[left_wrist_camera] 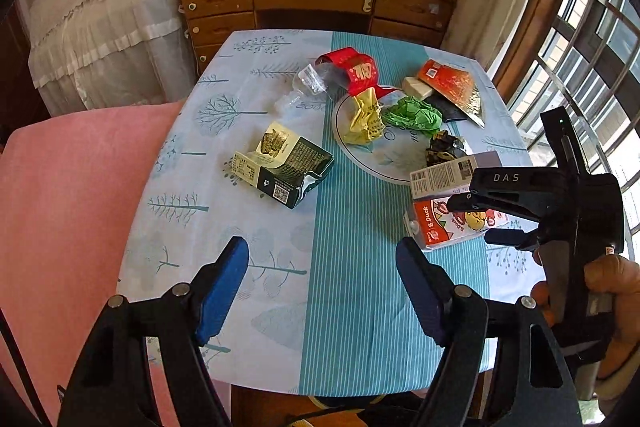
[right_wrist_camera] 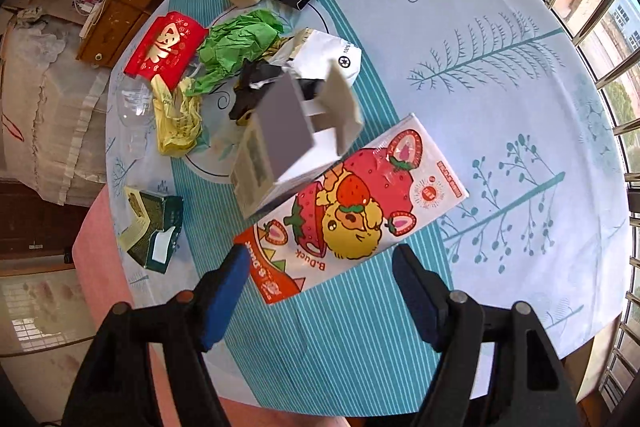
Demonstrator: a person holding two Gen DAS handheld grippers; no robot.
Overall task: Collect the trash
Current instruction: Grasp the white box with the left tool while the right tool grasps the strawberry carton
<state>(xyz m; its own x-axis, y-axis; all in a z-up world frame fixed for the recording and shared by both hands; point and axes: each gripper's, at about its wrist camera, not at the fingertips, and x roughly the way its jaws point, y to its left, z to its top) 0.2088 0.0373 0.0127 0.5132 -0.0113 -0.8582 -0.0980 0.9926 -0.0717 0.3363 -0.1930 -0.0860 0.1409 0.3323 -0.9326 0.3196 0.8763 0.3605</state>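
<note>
Cardboard B.Duck carton (right_wrist_camera: 352,211) is lying at twelve o'clock of the wide-jawed right gripper (right_wrist_camera: 320,287); the grey box (right_wrist_camera: 280,143) leaning on it is likely tipping off if lifted; left gripper (left_wrist_camera: 322,287) is gaping too, empty.

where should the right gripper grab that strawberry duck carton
Probably the near short end of the carton, coming from above with the right gripper, open, across its width. It lies flat, and the grey box leans on its far end, so the near end is free.

The strawberry-print carton (right_wrist_camera: 360,203) bore the brand "B.Duck", printed beside its cartoon duck. The right gripper (left_wrist_camera: 496,219) carried "DAS" in white letters on its body. Other print was unreadable.
</note>
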